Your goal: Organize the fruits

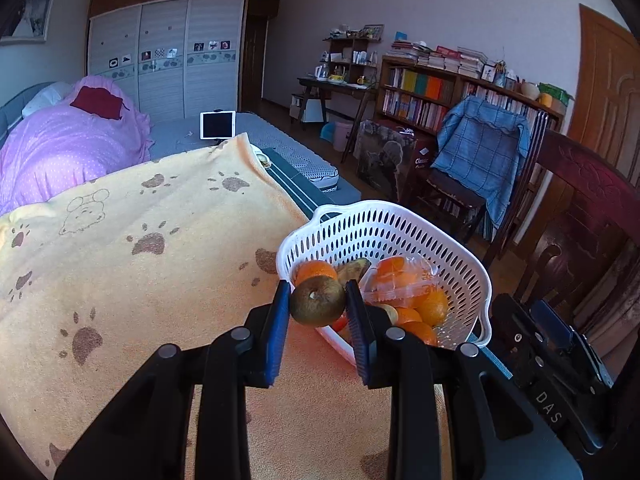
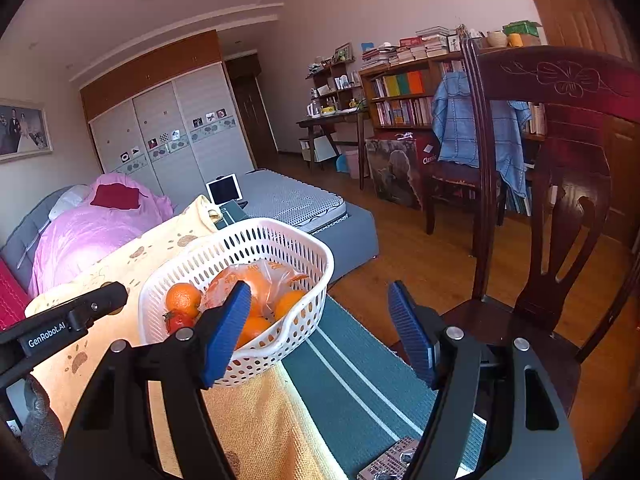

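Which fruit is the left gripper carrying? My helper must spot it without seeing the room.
Find the white basket on the yellow paw-print blanket. At its near rim, the left gripper is shut on a round brown fruit. It is dull olive-brown; the basket's other fruits are mostly bright orange.

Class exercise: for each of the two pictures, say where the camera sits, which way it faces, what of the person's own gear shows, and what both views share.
Left wrist: on the left gripper, looking along its fingers, shut on a brownish fruit; the right gripper shows at right.
Right wrist: on the right gripper, jaws apart and empty; the left gripper shows at left.
Shared: white basket of oranges, paw-print blanket.
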`<action>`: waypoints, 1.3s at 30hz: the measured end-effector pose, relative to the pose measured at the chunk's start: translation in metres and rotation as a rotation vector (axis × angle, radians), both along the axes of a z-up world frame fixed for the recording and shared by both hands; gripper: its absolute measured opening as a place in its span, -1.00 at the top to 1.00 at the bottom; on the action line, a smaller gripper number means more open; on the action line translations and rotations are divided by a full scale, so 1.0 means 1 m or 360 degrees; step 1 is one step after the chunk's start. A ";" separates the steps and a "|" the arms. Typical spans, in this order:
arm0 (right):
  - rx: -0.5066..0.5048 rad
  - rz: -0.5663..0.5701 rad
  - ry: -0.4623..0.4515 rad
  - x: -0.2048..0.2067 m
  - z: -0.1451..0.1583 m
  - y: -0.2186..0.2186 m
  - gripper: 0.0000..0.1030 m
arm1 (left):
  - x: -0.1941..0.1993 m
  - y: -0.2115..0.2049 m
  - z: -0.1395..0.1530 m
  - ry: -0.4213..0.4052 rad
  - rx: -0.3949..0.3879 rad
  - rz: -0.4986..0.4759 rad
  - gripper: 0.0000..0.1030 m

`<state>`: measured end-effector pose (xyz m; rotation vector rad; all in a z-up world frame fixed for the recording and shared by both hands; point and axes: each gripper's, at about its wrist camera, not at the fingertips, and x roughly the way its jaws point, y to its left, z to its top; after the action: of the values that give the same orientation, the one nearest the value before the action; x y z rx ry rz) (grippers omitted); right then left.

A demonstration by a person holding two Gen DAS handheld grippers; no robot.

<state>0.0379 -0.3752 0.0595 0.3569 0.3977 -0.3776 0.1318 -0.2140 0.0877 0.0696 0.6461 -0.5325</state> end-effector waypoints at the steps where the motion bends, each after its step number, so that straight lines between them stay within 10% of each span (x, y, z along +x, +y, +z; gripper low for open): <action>1: 0.0003 0.0000 0.0001 0.000 0.000 -0.001 -0.41 | 0.001 -0.005 -0.002 0.0005 0.0006 -0.0010 0.45; 8: 0.0013 0.0008 0.0009 0.002 -0.001 -0.002 -0.41 | 0.010 -0.020 -0.013 0.0045 0.0017 -0.0024 0.41; 11: 0.0014 0.0009 0.0011 0.002 -0.001 -0.001 -0.41 | 0.012 -0.015 -0.014 0.0049 -0.0007 -0.0003 -0.02; 27: 0.0008 0.0008 0.0004 0.002 -0.001 -0.002 -0.41 | 0.009 0.017 -0.011 0.0064 -0.0057 0.0131 -0.03; 39: 0.0008 0.0011 0.0004 0.002 0.000 -0.001 -0.41 | -0.001 0.005 -0.021 -0.0002 0.0130 0.0161 -0.31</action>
<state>0.0403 -0.3763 0.0594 0.3599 0.4026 -0.3703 0.1310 -0.2087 0.0667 0.1134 0.6662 -0.4087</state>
